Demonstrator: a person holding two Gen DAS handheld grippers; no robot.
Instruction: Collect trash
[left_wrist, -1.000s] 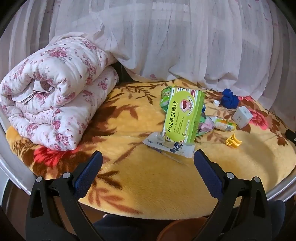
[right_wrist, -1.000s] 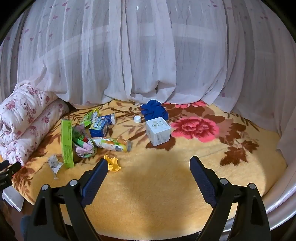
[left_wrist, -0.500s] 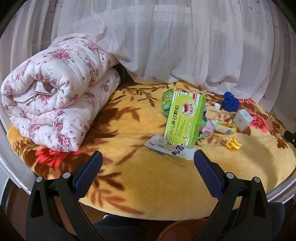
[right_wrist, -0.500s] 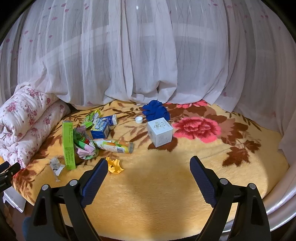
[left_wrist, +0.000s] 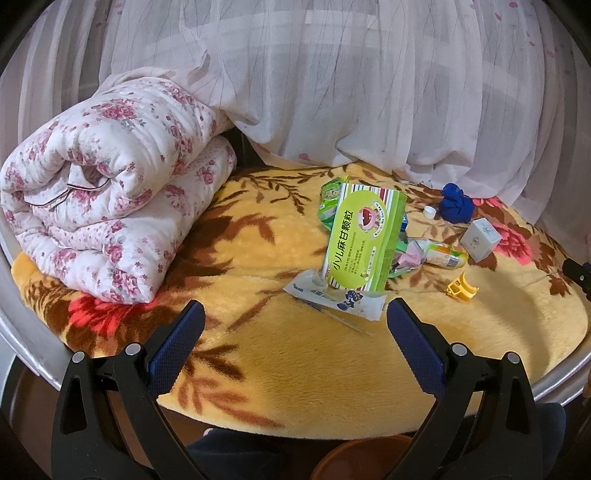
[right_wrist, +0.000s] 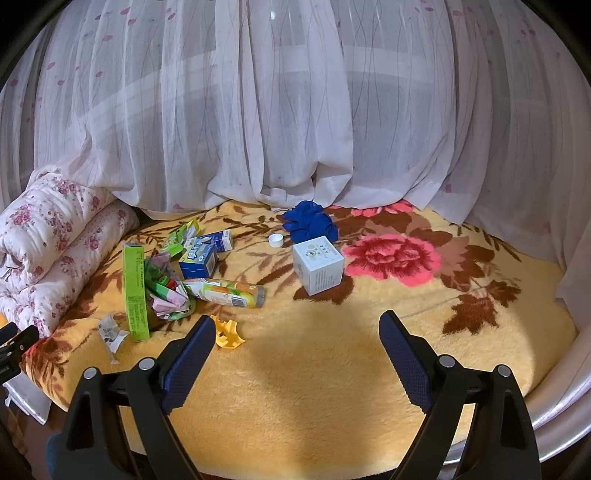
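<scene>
Trash lies scattered on a yellow flowered blanket (left_wrist: 295, 369). A green medicine box (left_wrist: 364, 243) stands upright over a white wrapper (left_wrist: 336, 297); it also shows in the right wrist view (right_wrist: 135, 291). Near it lie crumpled wrappers (right_wrist: 166, 291), a blue carton (right_wrist: 199, 260), an orange-green tube (right_wrist: 227, 293), a yellow clip (right_wrist: 229, 330), a white cap (right_wrist: 276, 240), a white cube box (right_wrist: 318, 264) and a blue cloth (right_wrist: 310, 223). My left gripper (left_wrist: 295, 325) is open and empty, short of the white wrapper. My right gripper (right_wrist: 297, 336) is open and empty, short of the cube box.
A rolled floral quilt (left_wrist: 107, 184) lies at the left of the bed. Sheer white curtains (right_wrist: 295, 110) hang behind the blanket. The bed's pale rim (right_wrist: 554, 406) curves round the front. A brown round container (left_wrist: 365, 458) sits below the left gripper.
Both grippers have drawn back and risen slightly, so the trash sits a little farther off in both views. Nothing was taken hold of.
</scene>
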